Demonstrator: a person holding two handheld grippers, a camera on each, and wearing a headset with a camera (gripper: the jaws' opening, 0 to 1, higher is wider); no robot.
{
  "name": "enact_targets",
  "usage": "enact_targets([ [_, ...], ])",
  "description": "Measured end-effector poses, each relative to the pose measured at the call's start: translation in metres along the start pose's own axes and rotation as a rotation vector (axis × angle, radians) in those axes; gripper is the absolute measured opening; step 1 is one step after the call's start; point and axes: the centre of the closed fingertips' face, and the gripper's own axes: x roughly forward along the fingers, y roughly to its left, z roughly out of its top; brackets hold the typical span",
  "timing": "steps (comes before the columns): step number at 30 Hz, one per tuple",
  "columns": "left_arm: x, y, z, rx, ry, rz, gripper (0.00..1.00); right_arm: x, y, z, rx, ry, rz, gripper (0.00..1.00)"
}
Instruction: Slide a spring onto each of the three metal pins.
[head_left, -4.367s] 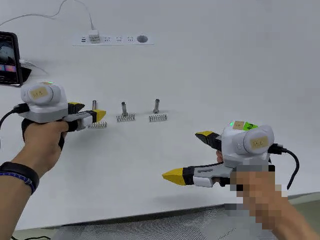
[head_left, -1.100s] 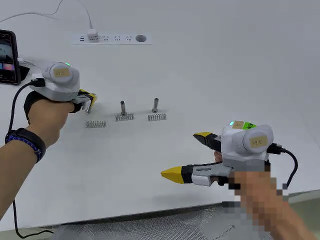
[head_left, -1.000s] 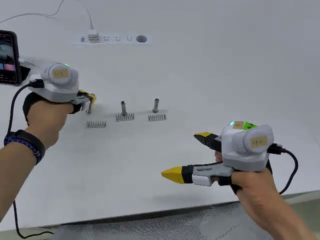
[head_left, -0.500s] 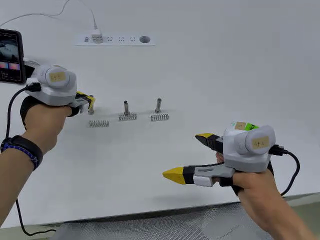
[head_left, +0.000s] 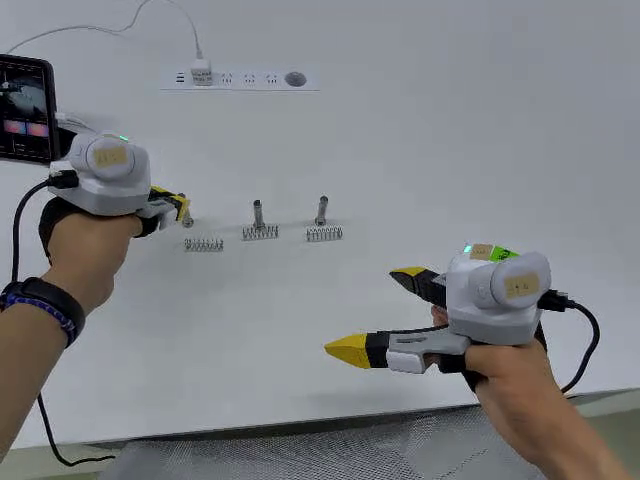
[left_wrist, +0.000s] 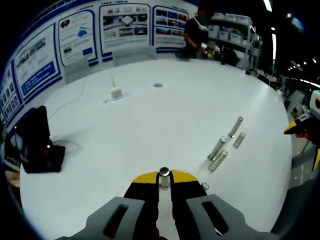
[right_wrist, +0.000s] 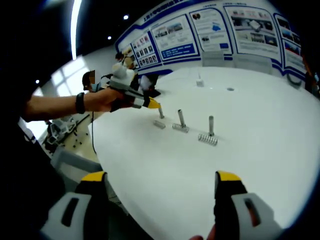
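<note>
1. Three springs (head_left: 260, 233) lie loose on the worktop (head_left: 400, 150); two pins (head_left: 258, 212) stand bare.
2. Left claw (head_left: 180, 205) has since clenched the third pin (left_wrist: 163, 174), probably steadying it for threading.
3. Right claw (head_left: 368, 310) gapes, idle.

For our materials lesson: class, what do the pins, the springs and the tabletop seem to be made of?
Pins: probably steel, smooth grey with bright glints along the shaft.
Springs: probably thin steel wire, shown by the fine silvery coils.
Tabletop: white, matt and even. It could be laminate or painted board; the look leaves it open.
</note>
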Motion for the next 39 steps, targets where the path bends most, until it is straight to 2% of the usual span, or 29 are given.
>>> enact_targets([
  [6,-0.0015,0.0029,-0.0026,-0.015,0.000,0.000,0.08,0.0005,0.0005,0.0011,0.000,-0.004,0.002,0.90],
  [15,-0.0028,0.0009,-0.0030,0.002,0.003,0.000,0.08,0.0018,0.0032,0.0007,-0.001,-0.002,0.007,0.90],
  [17,-0.0022,0.0014,-0.0053,-0.019,0.018,0.000,0.08,0.0016,0.0033,0.0007,0.000,-0.002,0.008,0.90],
  [24,-0.0020,-0.0018,-0.0044,-0.010,0.008,-0.010,0.10,0.0001,0.0020,-0.0005,-0.001,0.001,0.006,0.90],
  [39,0.0019,-0.0013,-0.0013,0.022,0.005,-0.017,0.08,0.0002,0.0022,-0.0031,-0.001,0.006,0.001,0.90],
])
